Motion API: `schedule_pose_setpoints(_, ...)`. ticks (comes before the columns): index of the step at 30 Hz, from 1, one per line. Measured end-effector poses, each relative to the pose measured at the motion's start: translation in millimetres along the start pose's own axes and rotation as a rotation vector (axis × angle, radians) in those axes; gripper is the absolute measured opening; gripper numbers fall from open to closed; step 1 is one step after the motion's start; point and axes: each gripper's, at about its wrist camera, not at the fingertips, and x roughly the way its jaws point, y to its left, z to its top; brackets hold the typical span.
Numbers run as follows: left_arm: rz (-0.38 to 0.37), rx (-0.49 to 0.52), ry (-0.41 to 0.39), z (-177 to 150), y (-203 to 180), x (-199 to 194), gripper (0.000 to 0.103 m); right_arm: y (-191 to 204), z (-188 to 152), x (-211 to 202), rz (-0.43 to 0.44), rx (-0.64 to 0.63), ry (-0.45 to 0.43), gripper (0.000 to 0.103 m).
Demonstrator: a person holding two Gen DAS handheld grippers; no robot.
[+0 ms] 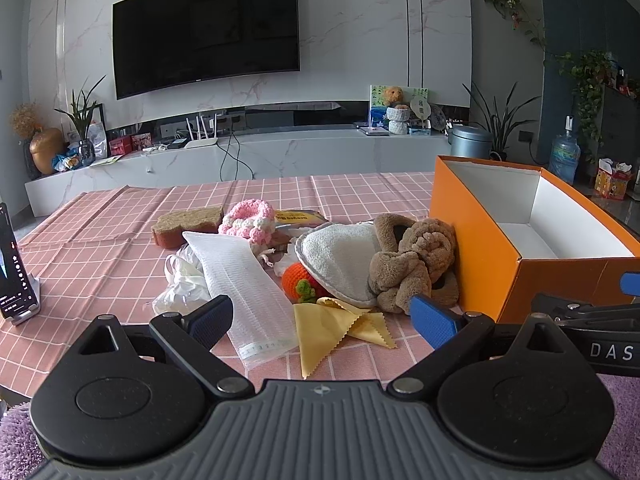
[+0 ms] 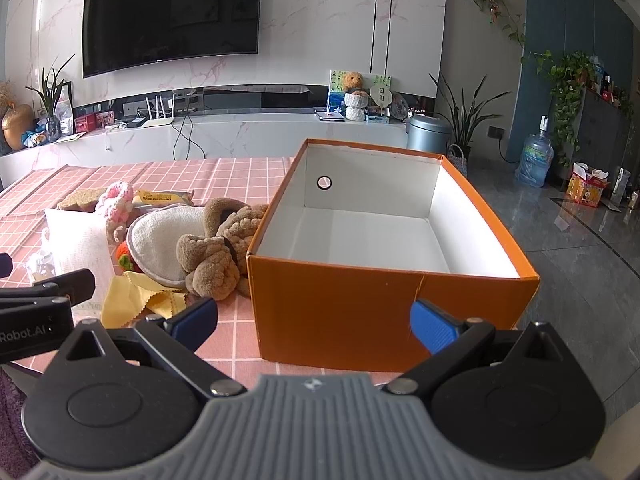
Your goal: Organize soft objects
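Observation:
A heap of soft things lies on the pink checked tablecloth (image 1: 100,240): a brown plush toy (image 1: 412,264), a white padded pouch (image 1: 340,260), a white mesh bag (image 1: 244,284), a yellow cloth (image 1: 332,328), an orange knitted toy (image 1: 298,276), a pink crochet ring (image 1: 250,218) and a brown sponge (image 1: 186,226). To their right stands an orange box (image 2: 360,300) with nothing inside. My left gripper (image 1: 322,320) is open just in front of the yellow cloth and mesh bag. My right gripper (image 2: 314,320) is open before the box's near wall.
A phone on a stand (image 1: 14,272) sits at the table's left edge. A crumpled clear plastic bag (image 1: 180,280) lies left of the mesh bag. A yellow snack packet (image 1: 296,216) is behind the heap. The right gripper's body (image 1: 592,320) reaches in beside the box.

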Motion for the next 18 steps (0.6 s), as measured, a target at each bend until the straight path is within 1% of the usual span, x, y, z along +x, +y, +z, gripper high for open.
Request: schedule_pose_setpoints(18,-0.007,0.004,-0.001,-1.8,-4.0,-0.2,0.103,-2.1,-1.9,0.1,-0.002,0.003,0.009,0.101)
